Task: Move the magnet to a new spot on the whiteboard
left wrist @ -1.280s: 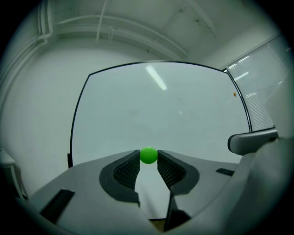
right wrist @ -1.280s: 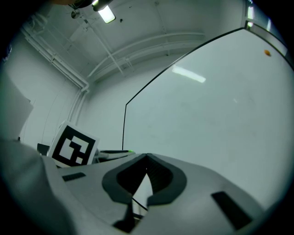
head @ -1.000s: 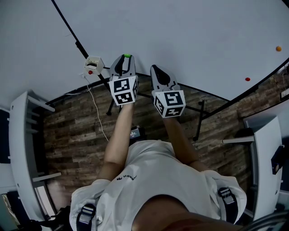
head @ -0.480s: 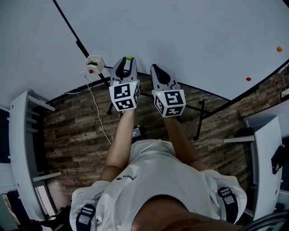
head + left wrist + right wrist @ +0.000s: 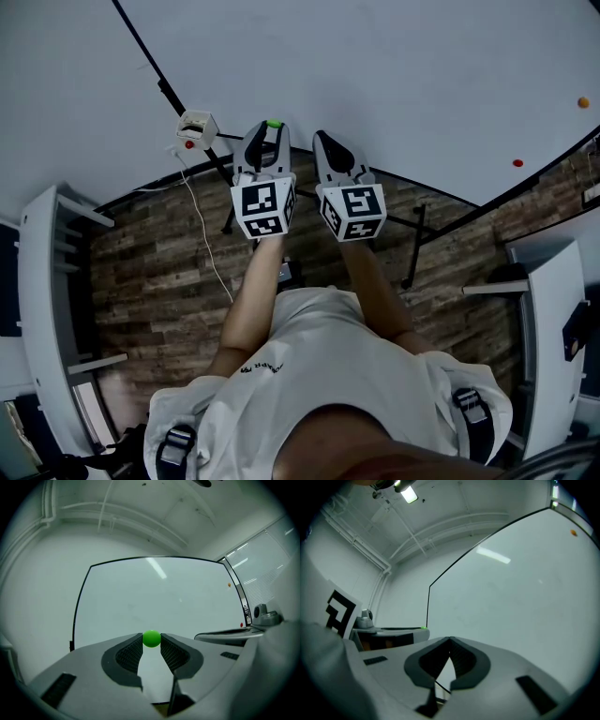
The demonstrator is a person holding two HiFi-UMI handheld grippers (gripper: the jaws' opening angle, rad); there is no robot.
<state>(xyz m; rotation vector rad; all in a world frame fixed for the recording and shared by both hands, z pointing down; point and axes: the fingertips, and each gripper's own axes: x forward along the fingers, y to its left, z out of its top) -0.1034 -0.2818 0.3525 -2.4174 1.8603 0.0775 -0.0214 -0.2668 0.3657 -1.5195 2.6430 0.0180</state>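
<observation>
A small green round magnet (image 5: 151,638) sits pinched between the tips of my left gripper (image 5: 151,642), and its pads press on both sides of it. In the head view the magnet (image 5: 274,123) shows at the tip of the left gripper (image 5: 272,128), against the lower edge of the whiteboard (image 5: 394,75). I cannot tell whether it touches the board. My right gripper (image 5: 322,142) hangs just to the right, shut with nothing in it; its jaws (image 5: 449,641) meet at the tips. The whiteboard (image 5: 154,592) fills the view ahead of both grippers.
An orange magnet (image 5: 583,102) and a red magnet (image 5: 517,162) sit far right on the board. A white box with a red button (image 5: 194,127) and a hanging cable is at the board's lower left. The board's stand legs (image 5: 413,246) cross the wooden floor, with white desks (image 5: 42,309) at both sides.
My left gripper has shifted a little to the right with the green magnet in it, closer to the right gripper. The right gripper has stayed in place.
</observation>
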